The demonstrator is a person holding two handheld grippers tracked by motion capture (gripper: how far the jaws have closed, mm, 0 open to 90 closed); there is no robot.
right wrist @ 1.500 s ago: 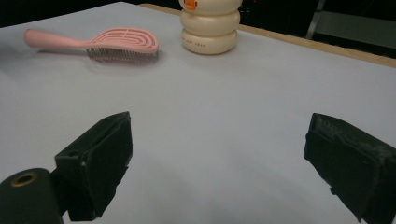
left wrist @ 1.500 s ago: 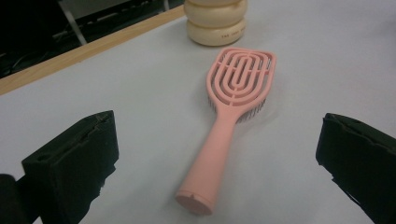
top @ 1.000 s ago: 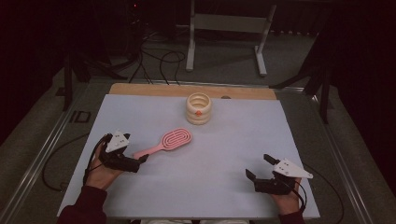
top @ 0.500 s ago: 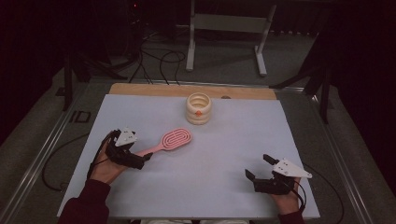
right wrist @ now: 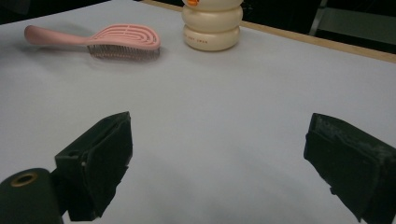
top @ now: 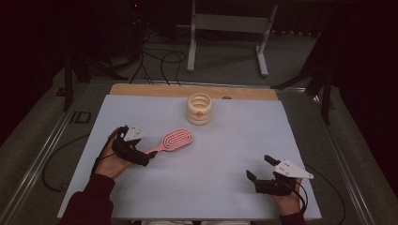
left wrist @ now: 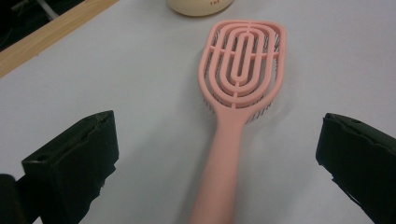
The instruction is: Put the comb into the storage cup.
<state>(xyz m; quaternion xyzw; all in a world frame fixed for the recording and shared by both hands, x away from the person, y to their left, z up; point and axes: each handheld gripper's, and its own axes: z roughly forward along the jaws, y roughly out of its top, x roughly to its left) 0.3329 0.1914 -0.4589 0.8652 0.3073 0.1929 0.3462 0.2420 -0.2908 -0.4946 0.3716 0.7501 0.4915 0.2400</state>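
A pink hairbrush (top: 176,139) lies flat on the white table sheet (top: 225,154), left of centre, bristles down, its handle pointing toward the left hand. My left gripper (top: 143,154) is at the handle's end. In the left gripper view its jaws stand wide apart on either side of the handle (left wrist: 219,182), touching nothing, with the brush head (left wrist: 243,65) beyond. My right gripper (top: 258,167) rests open near the front right, holding nothing. The right gripper view shows the brush (right wrist: 121,42) far off at upper left.
A cream ribbed jar (top: 200,108) with an orange mark stands at the back centre, just beyond the brush head, and appears as the jar (right wrist: 212,23) in the right gripper view. A wooden strip (top: 192,91) borders the sheet's far edge. Cables and a metal stand lie on the floor behind.
The left hand has rolled and slid its gripper right, bringing the open jaws around the brush handle's end. Brush, jar and right gripper have stayed put.
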